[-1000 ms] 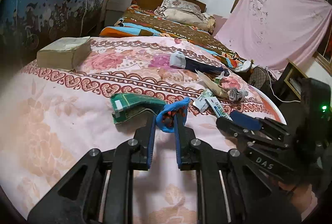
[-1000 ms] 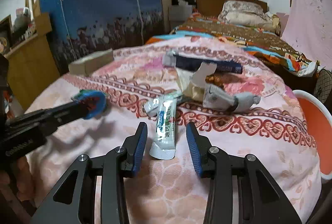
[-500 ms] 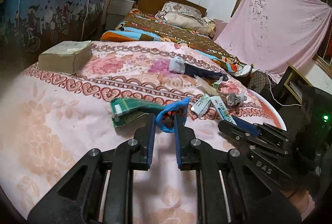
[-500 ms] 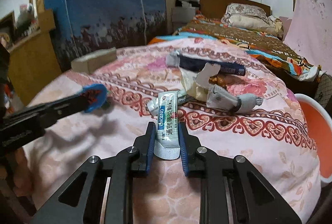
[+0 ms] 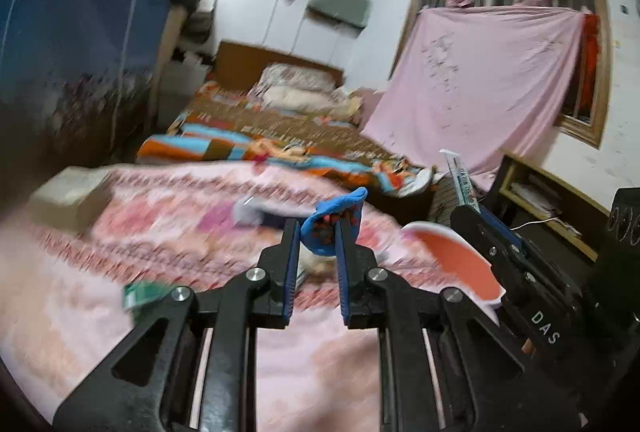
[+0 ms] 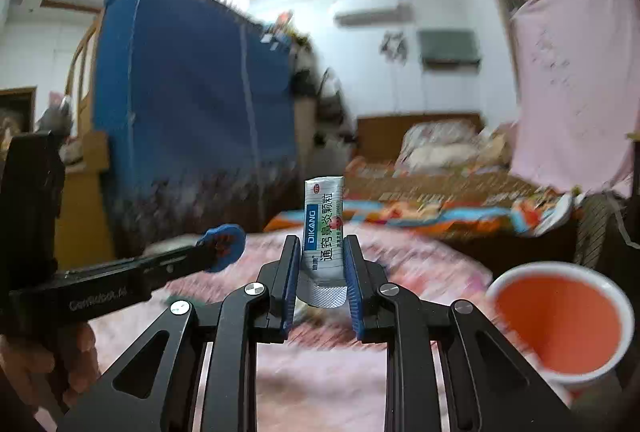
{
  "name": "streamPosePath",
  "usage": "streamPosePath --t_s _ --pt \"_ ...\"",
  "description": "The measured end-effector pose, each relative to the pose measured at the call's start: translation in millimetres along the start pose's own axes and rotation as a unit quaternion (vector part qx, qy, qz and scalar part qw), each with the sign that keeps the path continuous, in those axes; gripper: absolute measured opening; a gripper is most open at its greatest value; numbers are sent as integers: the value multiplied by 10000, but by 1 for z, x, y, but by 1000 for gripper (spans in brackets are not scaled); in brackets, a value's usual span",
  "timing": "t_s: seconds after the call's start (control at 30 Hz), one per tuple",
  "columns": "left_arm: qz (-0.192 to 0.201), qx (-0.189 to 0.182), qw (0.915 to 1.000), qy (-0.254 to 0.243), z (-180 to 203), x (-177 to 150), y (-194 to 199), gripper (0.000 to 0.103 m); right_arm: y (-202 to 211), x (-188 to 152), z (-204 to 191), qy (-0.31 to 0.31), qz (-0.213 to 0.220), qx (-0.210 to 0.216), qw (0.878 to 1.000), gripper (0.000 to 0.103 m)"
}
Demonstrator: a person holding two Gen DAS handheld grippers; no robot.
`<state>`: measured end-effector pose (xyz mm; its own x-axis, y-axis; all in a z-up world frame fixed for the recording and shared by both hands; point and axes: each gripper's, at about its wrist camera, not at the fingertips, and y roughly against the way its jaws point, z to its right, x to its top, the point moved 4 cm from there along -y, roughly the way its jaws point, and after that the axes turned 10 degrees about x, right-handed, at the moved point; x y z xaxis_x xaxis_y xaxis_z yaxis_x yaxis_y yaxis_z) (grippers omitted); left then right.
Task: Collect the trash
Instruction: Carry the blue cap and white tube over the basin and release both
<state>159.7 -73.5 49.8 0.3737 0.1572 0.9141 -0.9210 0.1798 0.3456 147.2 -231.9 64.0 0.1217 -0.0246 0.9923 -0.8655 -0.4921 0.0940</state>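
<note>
Carrying both loads to the bin point(image 6: 560, 320) at right: left gripper point(image 5: 317, 236) clamped on one blue wrapper point(image 5: 334, 222), right gripper point(image 6: 322, 256) clamped on one sachet point(image 6: 323, 228), both lifted off the bed point(image 5: 160, 232). Best to bring each fully over the rim before releasing. Count: two grippers, one bin, one green packet point(image 5: 140, 294) left near.

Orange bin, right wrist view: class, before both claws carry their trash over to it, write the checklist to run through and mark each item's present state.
1. Right claw shut on the sachet: ok.
2. Left claw shut on the blue wrapper: ok.
3. Orange bin in view, mouth open: ok.
4. Either claw over the bin: not ok, both are beside it.
5. Bin's contents and spare room: cannot tell.
6. Trash left on the bedspread: cannot tell, blurred.
</note>
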Motion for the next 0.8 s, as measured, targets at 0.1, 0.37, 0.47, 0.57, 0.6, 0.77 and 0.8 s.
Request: streamPosePath --t_s 0.1,0.37,0.47,0.57,0.6,0.77,0.8 --pt "243 -214 9994 -134 23 12 0 3 13 9 15 92 339 -311 9989 20" --pt "514 -809 9939 -538 86 33 -16 3 35 21 72 -8 748 -969 9925 20" --pt "446 -988 9921 -627 105 34 -26 3 42 21 94 -86 835 -1237 9888 20" --pt "305 -1122 9906 -722 122 31 -39 3 47 17 113 -177 806 -1446 9860 20" --pt "241 -1164 9902 -736 126 30 -44 3 47 16 120 -239 780 -1505 9852 20" --pt "-169 -1304 9875 -864 155 19 -68 3 52 -1 154 -621 629 -1795 9798 20" --pt "-255 -1333 9868 -883 160 17 -73 3 53 -5 159 -697 592 -1851 9785 20"
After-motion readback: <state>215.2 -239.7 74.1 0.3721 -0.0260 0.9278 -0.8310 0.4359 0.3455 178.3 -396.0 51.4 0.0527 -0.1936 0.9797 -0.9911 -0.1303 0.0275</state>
